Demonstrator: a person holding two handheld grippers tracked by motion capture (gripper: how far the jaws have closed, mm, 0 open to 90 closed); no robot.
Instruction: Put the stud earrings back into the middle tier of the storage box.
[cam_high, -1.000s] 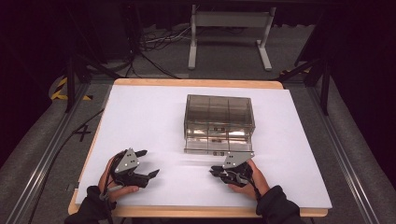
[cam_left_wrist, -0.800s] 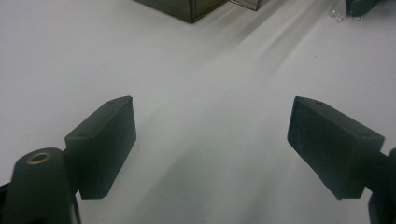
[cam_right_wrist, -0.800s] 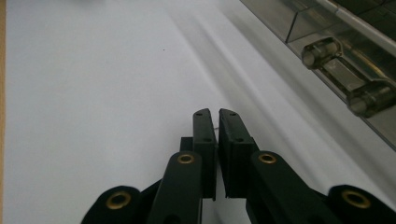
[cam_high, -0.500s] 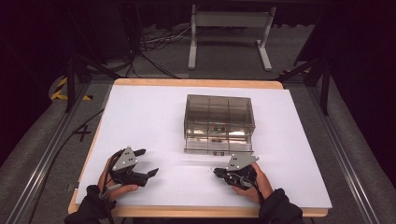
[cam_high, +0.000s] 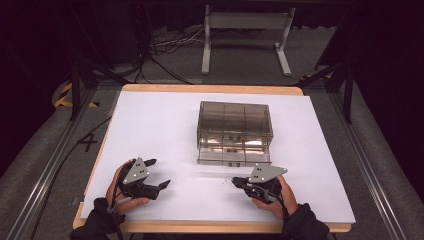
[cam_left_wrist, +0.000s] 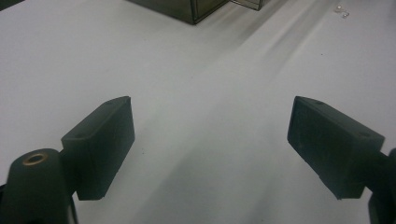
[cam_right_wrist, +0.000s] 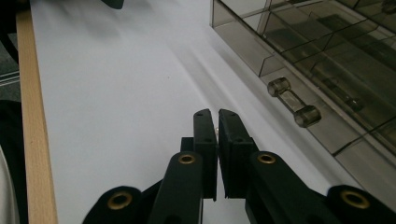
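While the left gripper (cam_high: 158, 173) hovers over the white table sheet (cam_high: 150, 120) with jaws wide apart and nothing between them, the work sits to its right: small clear pieces (cam_high: 223, 182) lie on the sheet just ahead of the right gripper's (cam_high: 235, 183) tips. Right jaws are closed almost flat together. A pale speck shows in the slit near the tips, can't tell if it's pinched or just seen through the gap. Judgement: the pieces are tiny, light, hard and slick, so they'll likely skid or pop out. Pinch one across its middle with the pad tips, low to the sheet. The smoky drawer box (cam_high: 234, 131) stands beyond both grippers, bottom drawer out, its clear handle (cam_right_wrist: 294, 103) near the right jaws.
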